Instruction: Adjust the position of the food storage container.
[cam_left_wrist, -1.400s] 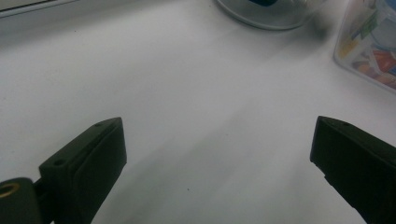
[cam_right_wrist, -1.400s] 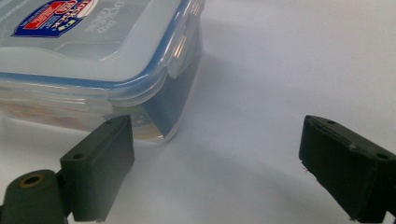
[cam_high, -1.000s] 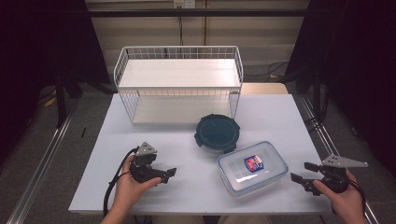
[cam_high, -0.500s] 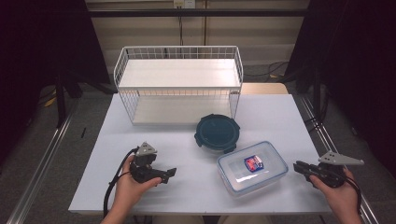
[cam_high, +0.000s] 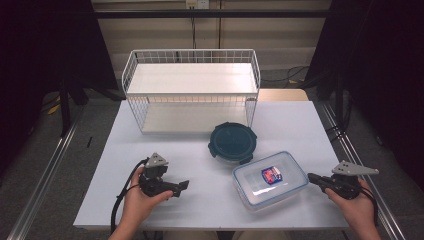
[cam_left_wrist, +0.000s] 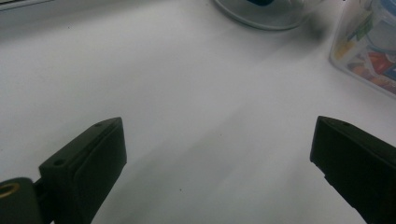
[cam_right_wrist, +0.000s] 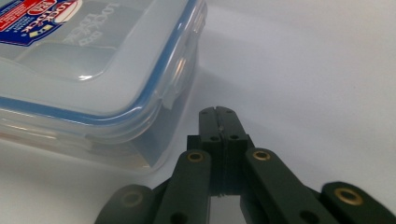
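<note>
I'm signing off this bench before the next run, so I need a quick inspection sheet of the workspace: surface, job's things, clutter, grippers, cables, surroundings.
Surface: white table, no spills seen.
Job's things: clear rectangular container with blue-sealed lid on, lying flat near the right gripper; round dark container just behind it, lid on.
Clutter: nothing seen.
Grippers: left gripper open over bare table, holding nothing; right gripper has just closed, its fingers together with nothing between them, close beside the clear container's corner.
Cables: black cable loops off the left gripper at the table's front edge.
Surroundings: white wire rack at the back of the table; dark curtains on both sides.
</note>
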